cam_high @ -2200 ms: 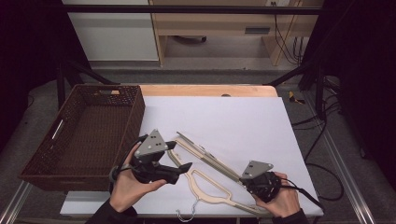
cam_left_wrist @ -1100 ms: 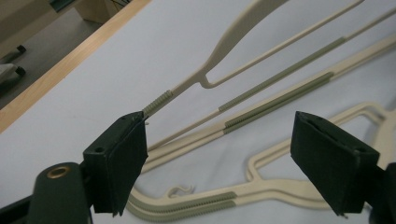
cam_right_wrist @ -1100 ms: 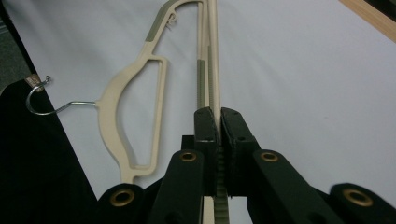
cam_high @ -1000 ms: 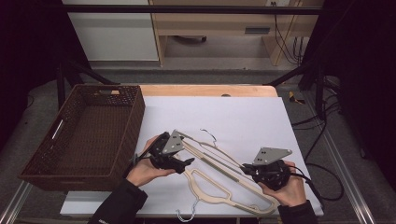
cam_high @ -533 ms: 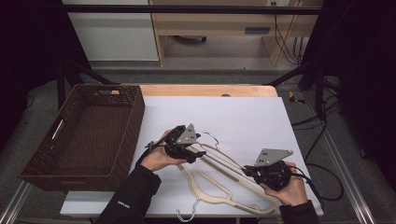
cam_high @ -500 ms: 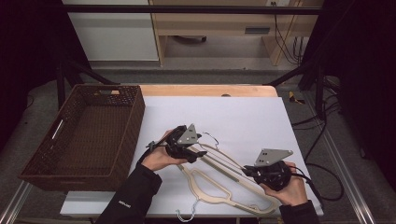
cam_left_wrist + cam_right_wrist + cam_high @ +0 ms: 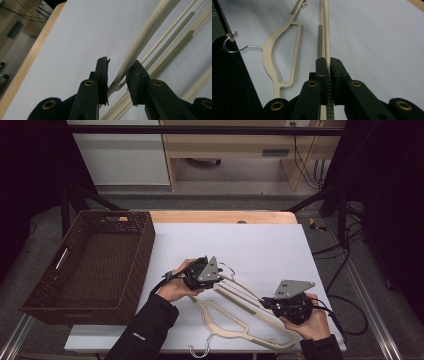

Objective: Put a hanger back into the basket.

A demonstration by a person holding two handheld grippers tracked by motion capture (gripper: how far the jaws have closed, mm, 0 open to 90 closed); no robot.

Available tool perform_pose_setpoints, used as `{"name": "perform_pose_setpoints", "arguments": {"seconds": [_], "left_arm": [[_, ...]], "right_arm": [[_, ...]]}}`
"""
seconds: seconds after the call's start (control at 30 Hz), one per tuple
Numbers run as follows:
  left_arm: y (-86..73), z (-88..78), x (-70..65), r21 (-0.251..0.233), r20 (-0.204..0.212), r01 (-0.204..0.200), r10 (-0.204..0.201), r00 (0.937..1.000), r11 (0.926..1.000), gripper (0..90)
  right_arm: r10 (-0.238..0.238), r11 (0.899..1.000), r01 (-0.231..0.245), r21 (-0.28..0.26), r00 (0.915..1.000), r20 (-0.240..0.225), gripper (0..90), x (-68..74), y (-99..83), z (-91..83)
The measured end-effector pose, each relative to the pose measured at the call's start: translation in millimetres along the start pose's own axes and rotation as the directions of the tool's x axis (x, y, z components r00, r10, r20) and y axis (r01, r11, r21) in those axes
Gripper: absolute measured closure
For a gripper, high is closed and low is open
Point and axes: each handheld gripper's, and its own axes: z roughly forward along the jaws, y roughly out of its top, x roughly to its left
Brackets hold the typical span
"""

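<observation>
We held one gripper in each hand, and both forearms came in from the near edge of the table. Our left hand (image 7: 176,285), in a dark sleeve, reached forward and to the right, and carried the left gripper (image 7: 210,272) near the middle of the table, with its grey plate turned up. Its jaws had just been closing; they stood narrow, with a small gap on each side of the thin arm of the hanger (image 7: 140,42) between them. Our right hand (image 7: 311,321) stayed low at the right, and the right gripper (image 7: 329,65) pointed to the left, its jaws pressed tightly on a bar of the same hanger.
</observation>
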Motion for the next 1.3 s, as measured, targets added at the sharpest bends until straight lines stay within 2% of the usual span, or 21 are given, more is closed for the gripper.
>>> {"name": "perform_pose_setpoints", "arguments": {"seconds": [0.03,0.07,0.17,0.2,0.23,0.33,0.4,0.47,0.63,0.67,0.8,0.87,0.97,1.0,1.03,1.1,1.2,1.3], "left_arm": [[0.0,0.0,0.0,0.0,0.0,0.0,0.0,1.0,1.0,72.6],[3.8,-3.1,-1.2,0.0,-0.026,-0.022,0.022,0.9994,0.9998,73.0],[9.9,-9.0,-3.4,-0.006,-0.041,-0.045,0.045,0.9981,0.999,75.6],[12.2,-11.8,-3.2,0.0,-0.055,-0.065,0.065,0.9964,0.9979,76.3],[14.2,-13.7,-4.1,-0.012,-0.062,-0.058,0.057,0.9964,0.9983,76.7],[20.0,-21.4,-6.3,-0.009,-0.073,-0.08,0.079,0.9942,0.9968,78.0],[21.3,-22.8,-9.3,-0.015,-0.074,-0.079,0.078,0.9942,0.9967,79.0],[24.5,-29.2,-17.9,0.01,-0.058,-0.088,0.088,0.9944,0.9961,80.3],[26.6,-43.4,-30.4,0.051,-0.018,-0.068,0.069,0.9974,0.9964,82.2],[27.0,-46.4,-33.2,0.052,-0.011,-0.061,0.062,0.998,0.9967,82.7],[28.2,-55.9,-42.1,0.064,0.014,-0.044,0.043,0.999,0.997,85.0],[29.5,-65.0,-52.2,0.082,0.035,-0.042,0.039,0.9986,0.9958,86.1],[29.9,-71.9,-62.9,0.072,0.039,0.001,-0.004,0.9992,0.9974,87.0],[29.3,-74.5,-66.0,0.065,0.034,0.028,-0.031,0.999,0.9975,87.1],[28.7,-76.5,-66.6,0.067,0.03,0.038,-0.04,0.9988,0.997,87.1],[26.3,-81.3,-68.1,0.063,0.027,0.081,-0.083,0.9962,0.9947,87.2],[24.4,-89.5,-67.2,0.058,0.012,0.146,-0.147,0.989,0.9875,87.1],[27.5,-96.4,-64.9,0.076,-0.001,0.189,-0.189,0.9819,0.9791,87.0]], "right_arm": [[-0.006,1.0,0.006,-0.003,1.0,-0.005,85.6,-0.9,-0.3,-1.0],[-0.003,1.0,0.003,-0.011,1.0,0.003,85.5,-0.9,-0.3,-2.1],[-0.005,1.0,0.006,-0.027,0.9996,0.028,84.9,-2.1,-0.5,-6.5],[-0.006,0.999,0.007,-0.042,0.9995,0.03,84.3,-3.0,-0.9,-8.2],[-0.004,0.998,0.006,-0.06,0.9994,0.033,83.1,-3.6,-1.0,-9.4],[-0.008,0.995,0.014,-0.097,0.9981,0.062,80.0,-4.7,-1.0,-15.5],[-0.007,0.993,0.016,-0.114,0.9971,0.075,78.5,-6.1,-1.3,-18.4],[0.002,0.992,0.009,-0.126,0.9963,0.086,75.9,-7.1,-1.8,-19.8],[0.03,0.988,-0.019,-0.151,0.9971,0.069,69.5,-10.0,-3.0,-19.1],[0.042,0.986,-0.032,-0.162,0.9972,0.061,67.6,-10.5,-3.0,-18.7],[0.046,0.977,-0.033,-0.209,0.9972,0.06,59.8,-11.4,-2.7,-17.7],[0.057,0.971,-0.044,-0.236,0.9971,0.049,55.1,-11.2,-2.3,-18.6],[0.059,0.959,-0.043,-0.279,0.9972,0.047,48.9,-10.4,-1.3,-20.3],[0.061,0.958,-0.045,-0.284,0.997,0.048,46.8,-10.1,-1.1,-21.2],[0.059,0.954,-0.041,-0.298,0.9968,0.054,43.1,-10.1,-1.3,-22.2],[0.064,0.948,-0.038,-0.318,0.9952,0.074,38.0,-10.3,-1.5,-23.2],[0.075,0.941,-0.042,-0.334,0.9932,0.088,35.7,-10.6,-2.4,-24.5],[0.089,0.931,-0.055,-0.361,0.9929,0.078,30.5,-9.8,-1.5,-24.1]]}}
